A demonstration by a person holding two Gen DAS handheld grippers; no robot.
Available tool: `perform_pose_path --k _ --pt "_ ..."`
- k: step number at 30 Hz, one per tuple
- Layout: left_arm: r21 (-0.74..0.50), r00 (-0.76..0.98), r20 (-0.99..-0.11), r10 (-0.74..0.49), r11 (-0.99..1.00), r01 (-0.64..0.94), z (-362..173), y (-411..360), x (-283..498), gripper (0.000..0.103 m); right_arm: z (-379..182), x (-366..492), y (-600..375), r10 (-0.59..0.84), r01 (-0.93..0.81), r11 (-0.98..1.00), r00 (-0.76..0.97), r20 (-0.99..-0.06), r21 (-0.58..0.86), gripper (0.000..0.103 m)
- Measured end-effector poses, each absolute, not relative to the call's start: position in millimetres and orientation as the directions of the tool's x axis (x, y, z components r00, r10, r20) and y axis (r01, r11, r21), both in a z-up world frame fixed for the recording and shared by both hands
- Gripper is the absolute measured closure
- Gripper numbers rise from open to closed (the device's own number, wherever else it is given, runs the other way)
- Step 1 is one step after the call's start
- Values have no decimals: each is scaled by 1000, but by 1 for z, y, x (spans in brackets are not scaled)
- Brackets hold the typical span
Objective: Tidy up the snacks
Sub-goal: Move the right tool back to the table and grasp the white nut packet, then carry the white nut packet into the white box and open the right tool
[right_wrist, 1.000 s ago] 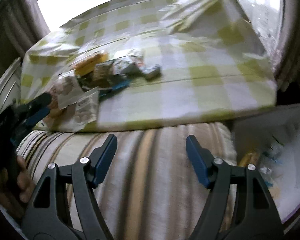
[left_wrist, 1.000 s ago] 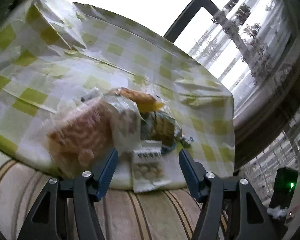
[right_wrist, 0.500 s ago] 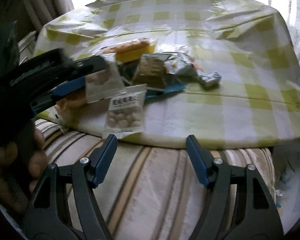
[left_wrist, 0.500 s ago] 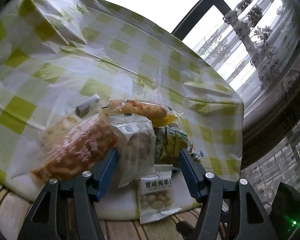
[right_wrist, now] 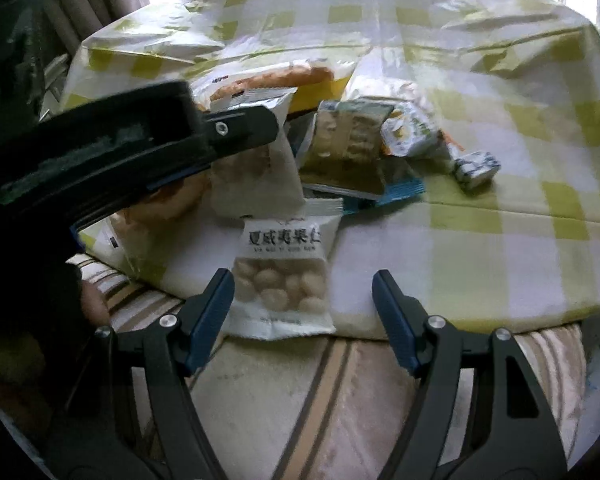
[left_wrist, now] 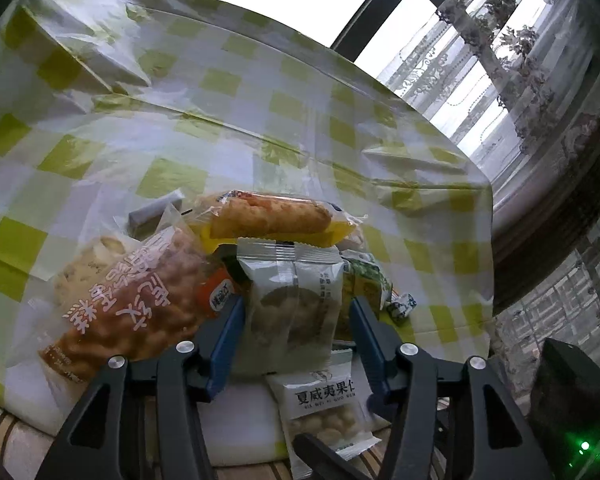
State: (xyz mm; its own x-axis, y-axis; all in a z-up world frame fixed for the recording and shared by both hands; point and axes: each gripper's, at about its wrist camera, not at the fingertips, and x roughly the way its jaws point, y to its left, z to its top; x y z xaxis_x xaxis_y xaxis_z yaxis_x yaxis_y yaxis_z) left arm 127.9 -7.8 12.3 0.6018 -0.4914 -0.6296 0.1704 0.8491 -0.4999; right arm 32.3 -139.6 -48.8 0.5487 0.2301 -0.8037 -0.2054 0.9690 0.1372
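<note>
A heap of snack packets lies at the near edge of a table with a green-and-white checked cloth [left_wrist: 180, 128]. My left gripper [left_wrist: 296, 320] is open, its fingers on either side of a white-and-clear cookie packet [left_wrist: 290, 300]. An orange puffed-snack bag [left_wrist: 132, 300] lies to its left and a long yellow pastry pack [left_wrist: 268, 216] behind. My right gripper [right_wrist: 302, 300] is open, level with a white macadamia nut packet [right_wrist: 282, 276] that hangs over the table edge. The left gripper body [right_wrist: 112, 160] shows at the left of the right wrist view.
Dark and green packets [right_wrist: 348, 152] and a small blue-white candy [right_wrist: 476, 168] lie right of the heap. A striped cushion [right_wrist: 320, 392] sits below the table edge. A window with lace curtains [left_wrist: 520, 60] stands behind the table.
Both grippers have moved in toward the heap. The left now straddles the cookie packet; the right has swung left and closed in on the nut packet.
</note>
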Motion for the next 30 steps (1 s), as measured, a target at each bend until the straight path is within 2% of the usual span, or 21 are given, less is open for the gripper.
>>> perform_pose_path --k 5,9,11,13,22,26,30 --pt "-510 608 -616 -501 842 177 12 -5 123 48 -49 41 -134 226 -206 970 550 -804 132 29" --pt "-495 613 -619 -492 849 182 11 -7 122 48 -51 52 -121 188 -214 974 555 -811 79 25" --pt "-505 614 -613 -497 844 180 11 -6 122 48 -51 54 -119 169 -210 976 559 -812 58 28" --pt "-499 615 -615 -494 847 182 11 -7 122 48 -51 54 -119 139 -194 981 568 -812 32 47" --pt "-440 613 -640 -463 875 202 11 -20 118 41 -47 37 -147 123 -145 988 577 -807 47 51" --pt "-400 601 -663 -446 890 219 11 -29 117 33 -40 23 -169 118 -101 992 600 -791 72 52" --pt "-427 563 -680 -470 878 217 8 -38 114 27 -36 10 -184 118 -89 993 605 -787 81 51"
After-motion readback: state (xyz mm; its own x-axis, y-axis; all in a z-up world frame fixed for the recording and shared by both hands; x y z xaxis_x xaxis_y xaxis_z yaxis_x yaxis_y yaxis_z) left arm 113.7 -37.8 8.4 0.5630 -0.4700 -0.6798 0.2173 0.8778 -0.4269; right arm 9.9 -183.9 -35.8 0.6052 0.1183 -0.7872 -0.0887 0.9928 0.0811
